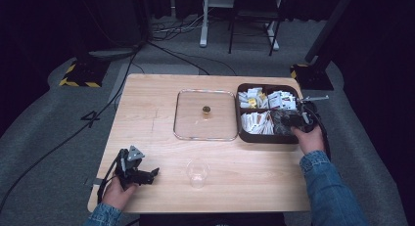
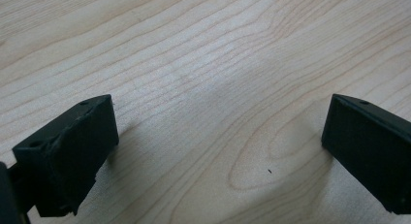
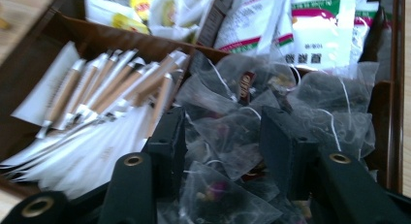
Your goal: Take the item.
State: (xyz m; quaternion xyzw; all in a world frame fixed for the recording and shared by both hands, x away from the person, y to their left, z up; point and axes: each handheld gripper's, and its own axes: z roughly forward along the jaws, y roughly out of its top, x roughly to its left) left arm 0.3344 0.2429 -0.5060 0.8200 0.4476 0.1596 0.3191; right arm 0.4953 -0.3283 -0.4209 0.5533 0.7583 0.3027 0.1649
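A brown compartment box (image 1: 266, 138) stands at the table's right side. My right gripper (image 1: 289, 120) reaches into its near right compartment, which holds several mesh tea bags (image 3: 329, 103). In the right gripper view the jaws of the right gripper (image 3: 223, 122) stand narrowed, pressing one mesh tea bag (image 3: 225, 136) from both sides. My left gripper (image 1: 150, 176) rests at the table's front left. In the left gripper view, this gripper (image 2: 218, 132) is wide open over bare wood, holding nothing.
A clear plastic cup (image 1: 197, 173) stands near the front edge, right of the left gripper. A square glass lid (image 1: 188, 125) with a gold knob (image 1: 206, 110) lies mid-table beside the box. Other compartments hold white stick sachets (image 3: 97, 88) and printed packets (image 3: 315, 25).
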